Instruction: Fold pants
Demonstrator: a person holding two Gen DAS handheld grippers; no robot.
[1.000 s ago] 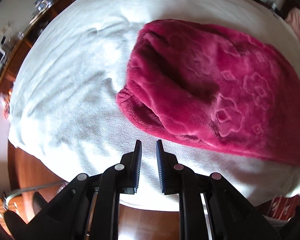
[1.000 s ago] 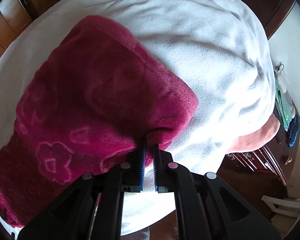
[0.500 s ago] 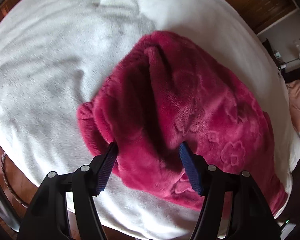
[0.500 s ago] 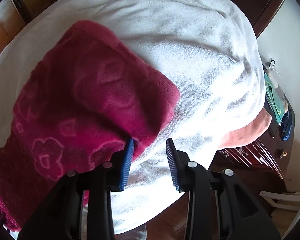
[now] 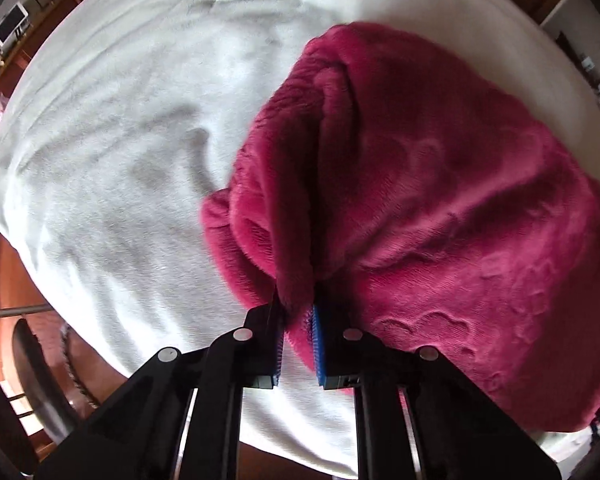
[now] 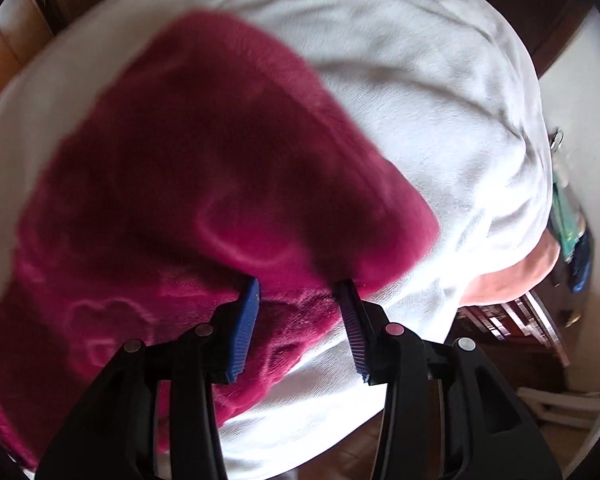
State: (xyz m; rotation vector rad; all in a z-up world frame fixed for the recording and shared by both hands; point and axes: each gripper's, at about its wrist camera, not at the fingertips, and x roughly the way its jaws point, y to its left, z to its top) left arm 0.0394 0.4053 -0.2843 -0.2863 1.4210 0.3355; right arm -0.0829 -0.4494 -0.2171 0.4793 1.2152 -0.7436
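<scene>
The crimson fleece pants [image 5: 440,200] with embossed flower outlines lie folded on a white blanket [image 5: 120,160]. My left gripper [image 5: 296,312] is shut on a bunched fold at the pants' near edge. In the right wrist view the pants [image 6: 200,180] fill the left half. My right gripper [image 6: 300,292] is open, its blue-padded fingertips [image 6: 250,292] pushed against the near right corner of the pants, with fabric between the jaws.
The white blanket [image 6: 440,100] covers a rounded surface that drops off at the near edge. A pink cloth [image 6: 516,272] hangs at the right side. Wooden floor and furniture [image 5: 16,340] lie below left. A shelf with small items [image 5: 12,32] stands at far left.
My left gripper opened over the pants' edge, then shut on a fold. My right gripper let go of the corner, opened wide and pressed onto the pants.
</scene>
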